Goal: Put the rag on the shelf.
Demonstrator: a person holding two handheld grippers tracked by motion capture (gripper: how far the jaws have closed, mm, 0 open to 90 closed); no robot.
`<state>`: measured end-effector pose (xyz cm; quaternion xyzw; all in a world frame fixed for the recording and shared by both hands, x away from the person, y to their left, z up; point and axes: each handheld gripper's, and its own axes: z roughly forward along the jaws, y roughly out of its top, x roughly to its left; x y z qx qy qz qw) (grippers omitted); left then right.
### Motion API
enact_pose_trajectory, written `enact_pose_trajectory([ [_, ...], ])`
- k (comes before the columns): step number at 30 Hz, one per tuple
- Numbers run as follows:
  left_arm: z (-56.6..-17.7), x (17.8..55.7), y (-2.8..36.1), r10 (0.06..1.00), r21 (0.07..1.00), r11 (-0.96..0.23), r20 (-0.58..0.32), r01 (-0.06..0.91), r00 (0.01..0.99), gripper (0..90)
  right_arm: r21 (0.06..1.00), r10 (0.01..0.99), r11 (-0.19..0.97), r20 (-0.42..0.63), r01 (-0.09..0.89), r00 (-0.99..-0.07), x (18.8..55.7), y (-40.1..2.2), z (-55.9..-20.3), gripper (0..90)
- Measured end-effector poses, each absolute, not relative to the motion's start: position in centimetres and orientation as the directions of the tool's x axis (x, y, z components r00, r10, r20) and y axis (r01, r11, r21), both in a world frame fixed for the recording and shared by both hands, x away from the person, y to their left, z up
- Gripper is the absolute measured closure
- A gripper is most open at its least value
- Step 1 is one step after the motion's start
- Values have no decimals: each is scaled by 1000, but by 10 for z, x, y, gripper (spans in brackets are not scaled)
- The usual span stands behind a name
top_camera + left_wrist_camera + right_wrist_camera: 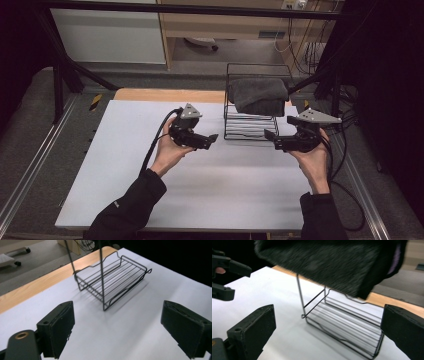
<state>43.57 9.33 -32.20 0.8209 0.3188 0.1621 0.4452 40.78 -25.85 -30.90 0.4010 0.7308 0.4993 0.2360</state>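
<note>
Both tongs [214,139] [269,136] open, folded towel [258,95] beyond

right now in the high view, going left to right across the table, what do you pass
left gripper → wire rack with a folded dark towel on its upper shelf → right gripper; both grippers open with nothing between the jaws.
</note>
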Motion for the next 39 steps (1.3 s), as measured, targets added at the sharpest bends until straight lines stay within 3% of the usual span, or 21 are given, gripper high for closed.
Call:
enact_pose_trajectory([
  [21, -398, 389, 214, 739, 809, -361, -54, 463, 671, 88, 885, 773, 177, 146, 431, -618, 383, -241, -378, 7],
  [39, -442, 358, 277, 779, 787, -358, -45, 502, 626, 85, 838, 739, 241, 169, 490, -653, 367, -261, -445, 6],
])
